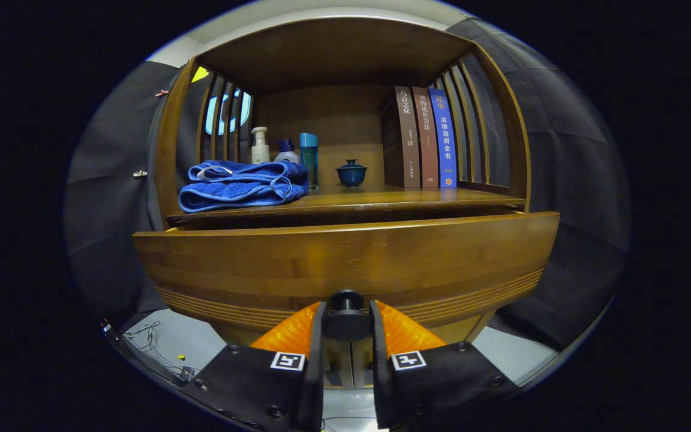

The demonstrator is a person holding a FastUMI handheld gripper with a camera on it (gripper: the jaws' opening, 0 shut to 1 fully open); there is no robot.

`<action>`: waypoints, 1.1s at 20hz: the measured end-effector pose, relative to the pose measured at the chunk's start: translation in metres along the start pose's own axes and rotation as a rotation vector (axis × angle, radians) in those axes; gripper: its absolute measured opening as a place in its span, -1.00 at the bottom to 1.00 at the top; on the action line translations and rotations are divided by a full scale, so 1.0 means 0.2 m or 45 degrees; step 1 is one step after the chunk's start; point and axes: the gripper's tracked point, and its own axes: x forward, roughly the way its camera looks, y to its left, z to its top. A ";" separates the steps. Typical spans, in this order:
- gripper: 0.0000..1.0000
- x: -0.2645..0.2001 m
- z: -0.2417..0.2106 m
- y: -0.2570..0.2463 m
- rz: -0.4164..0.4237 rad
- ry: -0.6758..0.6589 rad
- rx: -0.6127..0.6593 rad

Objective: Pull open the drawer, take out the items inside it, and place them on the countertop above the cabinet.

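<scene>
Drawer (345,258): partly drawn out below the countertop (381,201), front panel running crosswise to the gripper (346,327). Knob (346,318): low on the panel's centre, pinched between both fingers. Pull axis: straight back toward the gripper. Contents hidden.
</scene>
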 end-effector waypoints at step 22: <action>-0.25 -0.43 -0.12 -0.02 0.029 0.023 0.007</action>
